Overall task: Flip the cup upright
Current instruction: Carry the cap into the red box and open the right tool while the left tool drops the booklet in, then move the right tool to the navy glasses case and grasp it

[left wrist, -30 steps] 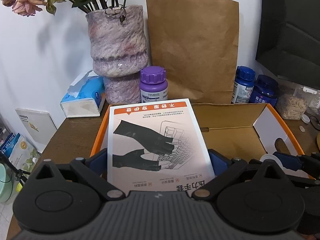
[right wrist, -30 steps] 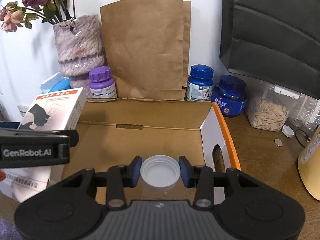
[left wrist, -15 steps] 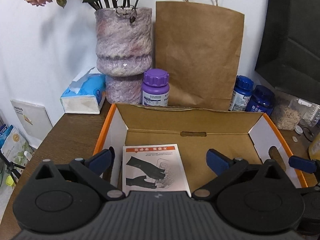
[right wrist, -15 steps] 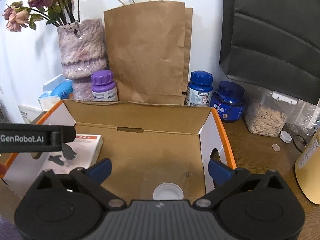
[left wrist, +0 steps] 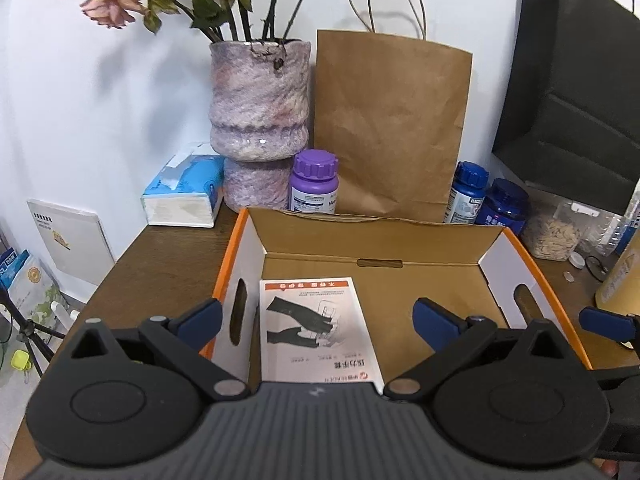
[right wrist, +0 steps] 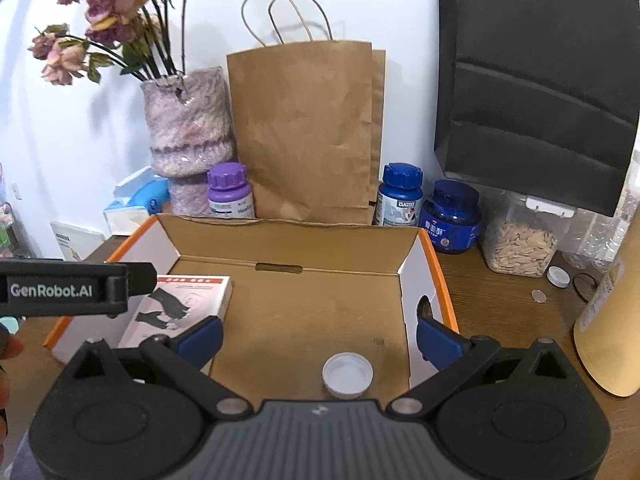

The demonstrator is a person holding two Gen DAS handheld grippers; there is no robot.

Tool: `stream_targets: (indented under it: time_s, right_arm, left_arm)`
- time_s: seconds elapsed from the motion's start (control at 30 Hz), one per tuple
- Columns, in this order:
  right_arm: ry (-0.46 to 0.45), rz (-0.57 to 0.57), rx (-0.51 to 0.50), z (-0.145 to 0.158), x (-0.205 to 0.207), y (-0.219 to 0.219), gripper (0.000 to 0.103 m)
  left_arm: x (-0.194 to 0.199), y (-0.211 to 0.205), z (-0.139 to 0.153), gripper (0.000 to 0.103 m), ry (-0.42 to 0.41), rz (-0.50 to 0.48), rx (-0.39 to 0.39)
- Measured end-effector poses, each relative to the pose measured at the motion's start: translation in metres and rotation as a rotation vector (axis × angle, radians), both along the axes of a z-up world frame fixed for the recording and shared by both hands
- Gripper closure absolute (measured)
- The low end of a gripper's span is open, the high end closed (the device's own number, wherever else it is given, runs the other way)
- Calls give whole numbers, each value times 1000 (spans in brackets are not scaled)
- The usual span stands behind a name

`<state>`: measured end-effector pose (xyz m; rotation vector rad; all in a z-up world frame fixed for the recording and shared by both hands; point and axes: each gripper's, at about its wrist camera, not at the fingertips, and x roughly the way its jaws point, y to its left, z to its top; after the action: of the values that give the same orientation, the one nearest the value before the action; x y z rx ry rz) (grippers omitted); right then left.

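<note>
A small white cup [right wrist: 347, 374] stands on the floor of the orange-edged cardboard box [right wrist: 288, 222], near its right wall, with its hollow side facing up. My right gripper [right wrist: 318, 336] hovers open above and behind it, touching nothing. In the left wrist view the white glove box [left wrist: 312, 304] lies flat on the left side of the cardboard box [left wrist: 380, 220]. My left gripper [left wrist: 316, 318] is open above it, its fingers wide apart and holding nothing. The cup is hidden in the left wrist view.
Behind the box stand a purple-grey vase [left wrist: 260, 120] with dried roses, a brown paper bag [left wrist: 388, 128], a purple-capped bottle [left wrist: 314, 186], two blue bottles [right wrist: 400, 196] and a seed jar [right wrist: 520, 248]. A tissue pack [left wrist: 184, 196] lies left. A tan cylinder [right wrist: 612, 320] stands right.
The left gripper let go of the glove box, which now lies in the cardboard box. The right gripper opened off the white cup. Both grippers drew back and up.
</note>
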<state>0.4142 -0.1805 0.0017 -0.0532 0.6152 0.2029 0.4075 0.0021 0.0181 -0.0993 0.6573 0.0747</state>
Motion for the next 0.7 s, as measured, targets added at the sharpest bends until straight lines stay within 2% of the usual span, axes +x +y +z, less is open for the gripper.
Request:
stream_targets:
  time_s: [0.7]
  right_arm:
    - [-47,4,21,21,-106,-11,0]
  left_arm:
    - [-110,11,23,0,-69,-26,-8]
